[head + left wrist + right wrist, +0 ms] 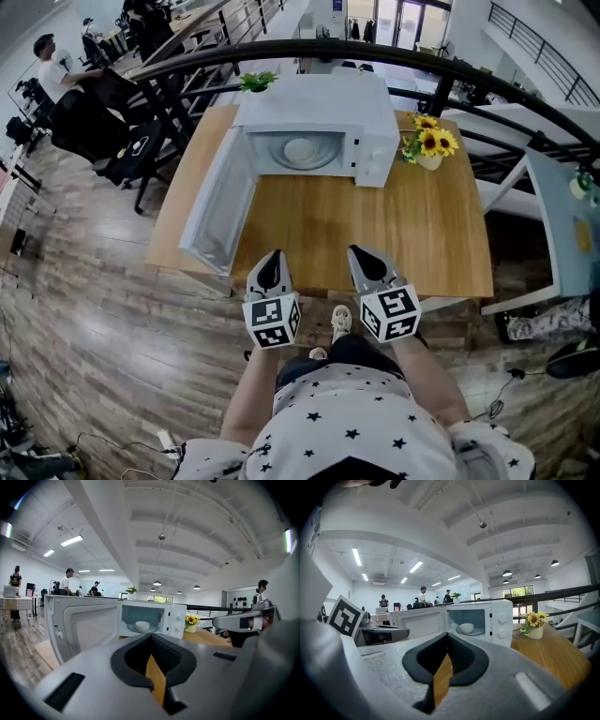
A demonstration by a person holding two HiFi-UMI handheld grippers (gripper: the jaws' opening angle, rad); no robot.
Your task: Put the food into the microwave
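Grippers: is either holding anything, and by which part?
Nothing is held. The left gripper and right gripper both have their jaws together and empty; the bowl sits inside the open microwave.

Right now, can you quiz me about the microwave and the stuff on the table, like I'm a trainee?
1. True or false: the microwave door stands open.
2. Where is the white bowl? A) beside the microwave B) inside the microwave C) on top of the microwave
3. Fill in: in the head view, the sunflowers stand at the microwave's ____ side.

Key: 1 true; 2 B; 3 right.
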